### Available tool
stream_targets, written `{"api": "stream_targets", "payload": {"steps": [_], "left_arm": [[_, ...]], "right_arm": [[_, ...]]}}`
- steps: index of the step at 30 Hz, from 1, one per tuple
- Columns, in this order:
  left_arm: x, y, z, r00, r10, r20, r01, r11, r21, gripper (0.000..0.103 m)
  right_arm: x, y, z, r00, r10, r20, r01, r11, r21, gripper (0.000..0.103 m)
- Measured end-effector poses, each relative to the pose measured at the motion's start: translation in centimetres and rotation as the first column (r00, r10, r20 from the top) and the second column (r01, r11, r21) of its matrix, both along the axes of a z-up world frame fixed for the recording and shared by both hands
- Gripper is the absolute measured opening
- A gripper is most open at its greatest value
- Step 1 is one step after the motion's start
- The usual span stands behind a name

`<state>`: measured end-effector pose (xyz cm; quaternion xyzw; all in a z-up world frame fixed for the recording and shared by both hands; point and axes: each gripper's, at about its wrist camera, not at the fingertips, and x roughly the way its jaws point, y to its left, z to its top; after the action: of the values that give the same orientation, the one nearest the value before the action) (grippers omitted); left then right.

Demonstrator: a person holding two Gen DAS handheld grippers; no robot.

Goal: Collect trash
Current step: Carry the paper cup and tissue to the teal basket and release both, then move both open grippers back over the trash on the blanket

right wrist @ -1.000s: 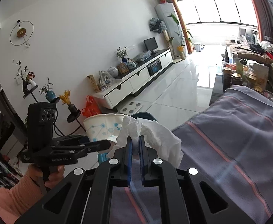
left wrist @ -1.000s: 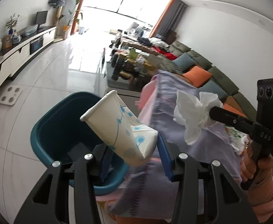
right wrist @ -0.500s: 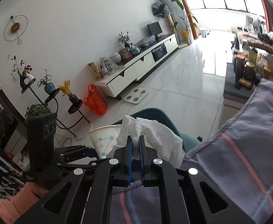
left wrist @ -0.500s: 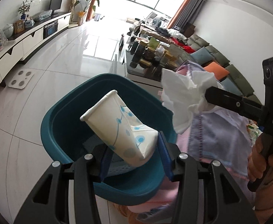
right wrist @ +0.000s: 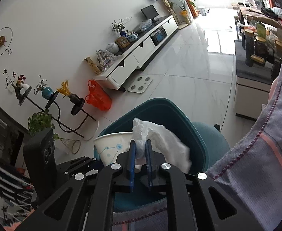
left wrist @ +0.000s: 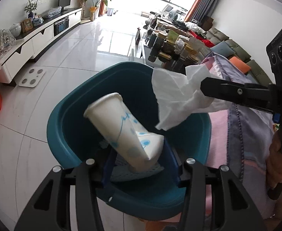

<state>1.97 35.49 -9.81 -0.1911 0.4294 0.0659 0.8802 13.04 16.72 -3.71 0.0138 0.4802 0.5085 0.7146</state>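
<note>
Living room, white glossy tile floor [left wrist: 67, 88]. Low white TV cabinet [left wrist: 34, 42] along the wall, upper left of the left wrist view; bright window at top centre. Sofa [left wrist: 237, 50] at upper right. Orange bag [right wrist: 97, 98] on the floor, left of centre in the right wrist view, with a white scale [right wrist: 140, 84] just beyond it. A lilac striped cloth [right wrist: 256, 173] fills the lower right of that view.

Teal bin [left wrist: 60, 134] sits centre frame in both views, below both claws.

Left gripper [left wrist: 140, 157]: jaws partway apart and opening. Paper cup [left wrist: 121, 130] lies tilted between the blue pads, mouth toward upper left, over the bin's opening. Whether the pads still press on it I cannot tell.

Right gripper [right wrist: 140, 154]: jaws narrow but opening. White tissue [right wrist: 160, 144] is bunched between the pads, still pinched, hanging over the bin rim; in the left wrist view it sits right of centre, just beside the cup.
</note>
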Motion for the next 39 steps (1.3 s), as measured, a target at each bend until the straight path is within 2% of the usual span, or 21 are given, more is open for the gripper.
{"api": "stream_targets", "payload": {"steps": [1,2,3,9,12,15,20,23,29,32,36,39], "left_arm": [[0.0,0.0,0.0,1.000,-0.001,0.001,0.001,1.000,-0.001,0.053],[0.0,0.0,0.0,1.000,-0.001,0.001,0.001,1.000,0.002,0.059],[0.0,0.0,0.0,1.000,0.004,0.000,-0.004,1.000,0.015,0.060],[-0.4,-0.4,0.8,1.000,0.013,0.020,-0.014,0.998,0.055,0.060],[-1.0,-0.9,1.8,0.998,0.022,0.053,-0.025,0.998,0.065,0.060],[-1.9,-2.0,3.5,0.994,0.008,0.107,-0.019,0.995,0.098,0.060],[-3.3,-5.3,6.5,0.975,-0.074,0.211,0.042,0.987,0.153,0.067],[-4.0,-8.6,8.1,0.948,-0.163,0.273,0.119,0.978,0.171,0.068],[-4.1,-15.0,9.3,0.890,-0.309,0.335,0.265,0.949,0.171,0.069],[-3.6,-18.7,9.2,0.854,-0.386,0.348,0.353,0.922,0.156,0.069],[-2.7,-22.4,8.4,0.819,-0.460,0.343,0.439,0.887,0.141,0.069],[-2.0,-25.4,7.9,0.789,-0.514,0.337,0.503,0.855,0.126,0.069]], "right_arm": [[0.0,0.1,-0.1,1.000,-0.002,-0.005,0.002,1.000,-0.002,0.015],[0.1,0.1,-0.1,1.000,-0.003,-0.012,0.003,1.000,-0.005,0.023],[0.2,0.1,-0.2,1.000,-0.005,-0.014,0.005,1.000,-0.004,0.025],[0.1,-0.1,-0.1,1.000,-0.012,-0.023,0.012,1.000,0.007,0.027],[-0.1,-0.8,0.4,1.000,-0.018,-0.009,0.019,1.000,0.020,0.029],[-0.7,-2.0,1.4,1.000,-0.023,0.018,0.022,0.999,0.041,0.032],[-2.8,-5.6,4.0,0.990,-0.037,0.135,0.027,0.997,0.078,0.043],[-4.1,-8.4,5.3,0.979,-0.060,0.197,0.042,0.995,0.096,0.043],[-5.6,-15.5,7.1,0.948,-0.154,0.280,0.122,0.984,0.129,0.048],[-6.1,-19.1,7.4,0.929,-0.214,0.302,0.180,0.974,0.136,0.049],[-6.8,-23.7,7.2,0.902,-0.296,0.314,0.265,0.954,0.137,0.050],[-7.3,-27.1,7.1,0.871,-0.361,0.333,0.338,0.932,0.128,0.050]]}}
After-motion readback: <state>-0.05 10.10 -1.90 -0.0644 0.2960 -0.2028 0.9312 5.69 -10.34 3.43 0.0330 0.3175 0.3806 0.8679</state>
